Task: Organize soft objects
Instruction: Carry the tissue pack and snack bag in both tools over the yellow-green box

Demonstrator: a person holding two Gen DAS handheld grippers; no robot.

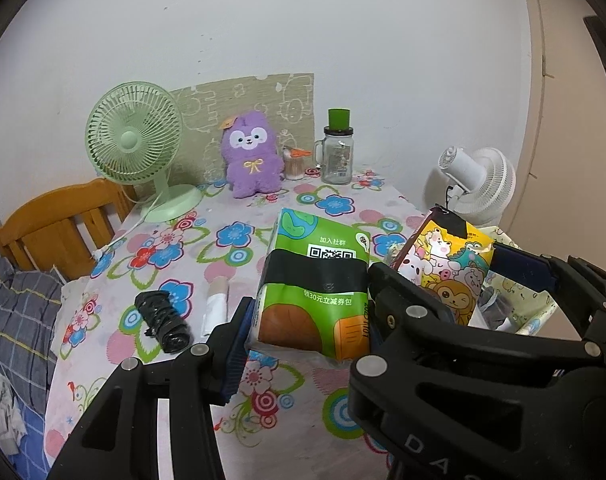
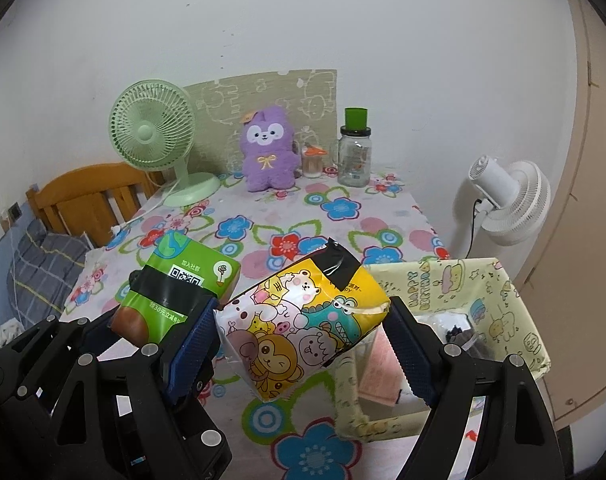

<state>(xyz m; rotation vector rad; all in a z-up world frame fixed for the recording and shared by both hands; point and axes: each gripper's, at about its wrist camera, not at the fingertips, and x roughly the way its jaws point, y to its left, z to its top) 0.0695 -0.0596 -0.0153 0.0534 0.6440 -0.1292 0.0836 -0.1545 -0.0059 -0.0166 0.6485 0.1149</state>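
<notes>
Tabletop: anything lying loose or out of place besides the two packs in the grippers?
Yes. A crumpled black bag roll and a white roll lie loose on the flowered tablecloth, outside the yellow box.

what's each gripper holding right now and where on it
Left gripper: green tissue pack, clamped across its lower side edges. Right gripper: yellow cartoon tissue pack, clamped across its two ends.

The green tissue pack [image 1: 315,284] wears a black band, and the yellow tissue pack [image 2: 303,320] shows cartoon animals. A purple plush [image 1: 253,160] sits on the tablecloth [image 1: 231,248] of blue, red and pink flowers. The box [image 2: 499,300] is pale yellow with doodles.
</notes>
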